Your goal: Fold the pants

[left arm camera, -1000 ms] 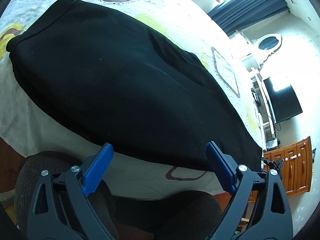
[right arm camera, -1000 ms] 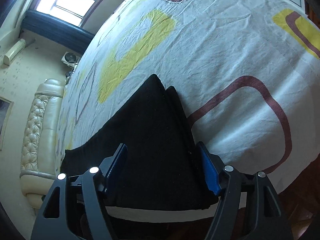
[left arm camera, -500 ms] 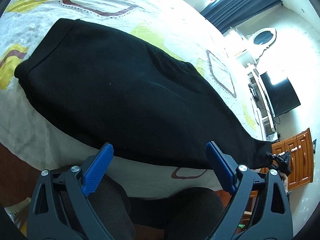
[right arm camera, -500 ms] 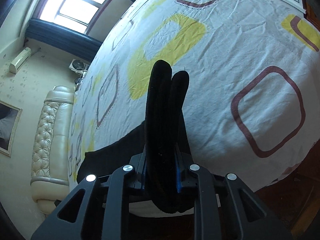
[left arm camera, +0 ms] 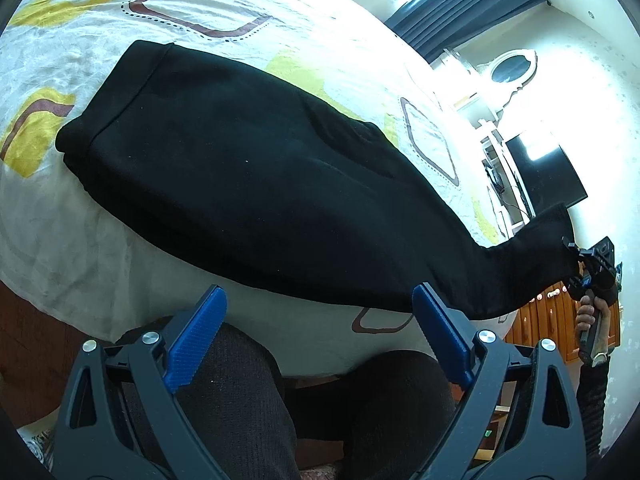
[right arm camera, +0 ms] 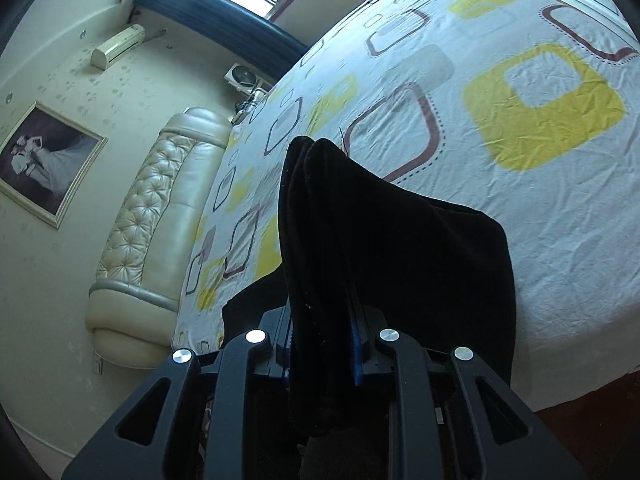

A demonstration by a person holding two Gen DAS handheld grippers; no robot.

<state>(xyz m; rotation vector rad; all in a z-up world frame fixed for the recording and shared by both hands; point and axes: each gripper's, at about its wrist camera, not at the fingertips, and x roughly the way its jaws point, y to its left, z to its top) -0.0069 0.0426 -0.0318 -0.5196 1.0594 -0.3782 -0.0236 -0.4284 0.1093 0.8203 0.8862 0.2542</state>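
**Only one corner of the cuff end is carried**

Your right tool (right arm camera: 320, 354) is clamped on the cuff end of the black pants (left arm camera: 260, 184), with both leg ends bunched between its blue pads and lifted off the bed (left arm camera: 64, 248). Your left tool (left arm camera: 318, 336) stands wide open near the bed's edge, gripping nothing. The rest of the pants lies flat along the bed, waistband at the far end from the lifted cuffs.

Watch the slack. The free side of the cuff end droops beside your grip, so if you carry it toward the waistband this way it may land twisted or skewed. The bunched layers could also slide apart if your squeeze eases. A low, quick pull risks dragging the flat part and wrinkling the sheet (right arm camera: 560, 208).
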